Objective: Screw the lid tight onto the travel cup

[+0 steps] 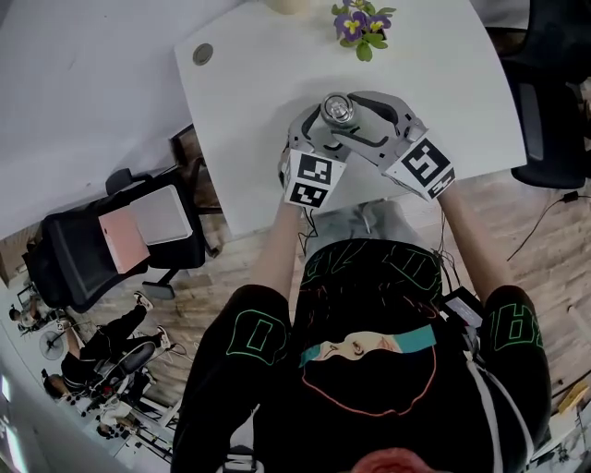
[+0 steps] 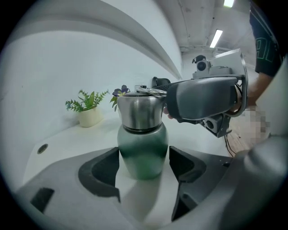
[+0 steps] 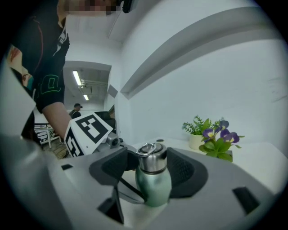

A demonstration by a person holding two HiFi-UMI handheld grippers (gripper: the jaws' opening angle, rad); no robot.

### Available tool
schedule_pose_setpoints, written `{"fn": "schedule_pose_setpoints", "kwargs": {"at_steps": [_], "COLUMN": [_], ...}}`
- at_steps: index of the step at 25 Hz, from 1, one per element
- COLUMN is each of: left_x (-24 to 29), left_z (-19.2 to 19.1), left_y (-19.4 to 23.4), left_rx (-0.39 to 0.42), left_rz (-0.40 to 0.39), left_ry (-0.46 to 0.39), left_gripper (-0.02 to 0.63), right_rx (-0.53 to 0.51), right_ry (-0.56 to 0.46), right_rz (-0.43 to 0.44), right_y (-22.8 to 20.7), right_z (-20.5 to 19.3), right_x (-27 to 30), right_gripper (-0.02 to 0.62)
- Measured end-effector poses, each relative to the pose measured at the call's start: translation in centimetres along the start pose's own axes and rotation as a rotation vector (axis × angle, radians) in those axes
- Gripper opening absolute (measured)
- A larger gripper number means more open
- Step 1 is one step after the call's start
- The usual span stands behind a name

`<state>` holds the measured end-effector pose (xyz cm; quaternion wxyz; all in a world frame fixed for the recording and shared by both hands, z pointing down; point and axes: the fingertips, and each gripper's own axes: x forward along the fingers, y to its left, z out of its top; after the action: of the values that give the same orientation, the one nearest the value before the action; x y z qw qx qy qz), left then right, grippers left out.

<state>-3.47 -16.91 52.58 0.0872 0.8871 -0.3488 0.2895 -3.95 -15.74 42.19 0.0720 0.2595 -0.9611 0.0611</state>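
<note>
A travel cup with a green body (image 2: 143, 152) and a steel lid (image 2: 139, 110) stands upright on the white table (image 1: 249, 102). In the head view the lid (image 1: 337, 109) shows from above, with both grippers meeting around it. My left gripper (image 2: 143, 168) has its dark pads on either side of the green body, a thin gap on each side. My right gripper (image 3: 153, 168) brackets the steel lid (image 3: 150, 159) higher up, its pads slightly off it. Both are open. The right gripper's grey body (image 2: 204, 96) reaches in from the right in the left gripper view.
A potted plant with purple flowers (image 1: 360, 23) stands at the table's far edge. A round cable grommet (image 1: 202, 54) sits at far left. The table's near edge runs just behind the grippers. An office chair (image 1: 111, 245) stands left of the person, another chair (image 1: 554, 111) right.
</note>
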Motion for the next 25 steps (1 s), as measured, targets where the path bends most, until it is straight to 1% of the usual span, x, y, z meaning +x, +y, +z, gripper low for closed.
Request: {"fn": "schedule_pose_setpoints", "kwargs": {"at_steps": [3,5,7,10,14,18,19,21,23,25], "left_x": [0.0,0.0,-0.1,-0.1,-0.1,-0.2,-0.2,-0.1,0.0,0.0], "left_z": [0.1,0.2,0.5,0.4,0.5,0.5,0.5,0.3,0.0,-0.1], "left_y": [0.2,0.3,0.2,0.2,0.2,0.1,0.1,0.0,0.0,0.0], "left_rx": [0.002,0.006,0.01,0.01,0.009,0.01,0.01,0.005,-0.001,-0.003], "left_rz": [0.002,-0.006,-0.017,-0.03,-0.036,-0.04,-0.041,-0.044,-0.045,-0.042], "left_ry": [-0.007,-0.022,-0.035,-0.042,-0.042,-0.04,-0.039,-0.038,-0.035,-0.034], "left_gripper": [0.35,0.347,0.344,0.339,0.337,0.337,0.336,0.336,0.336,0.336], "right_rx": [-0.067,-0.134,-0.173,-0.176,-0.153,-0.131,-0.128,-0.116,-0.099,-0.081], "right_ry": [0.019,0.057,0.094,0.128,0.179,0.186,0.178,0.158,0.136,0.11], "right_rz": [0.093,0.157,0.206,0.283,0.435,0.54,0.551,0.548,0.523,0.478], "right_y": [0.3,0.3,0.0,-1.0,-1.5,-0.9,-0.8,-0.7,-0.7,-0.7], "right_z": [0.6,0.7,0.8,0.8,0.4,0.6,0.6,0.6,0.5,0.5], "right_x": [-0.6,-0.9,-1.0,-0.8,-0.4,0.0,0.0,0.1,0.0,0.0], "right_gripper": [0.268,0.258,0.247,0.242,0.238,0.238,0.228,0.224,0.222,0.222]}}
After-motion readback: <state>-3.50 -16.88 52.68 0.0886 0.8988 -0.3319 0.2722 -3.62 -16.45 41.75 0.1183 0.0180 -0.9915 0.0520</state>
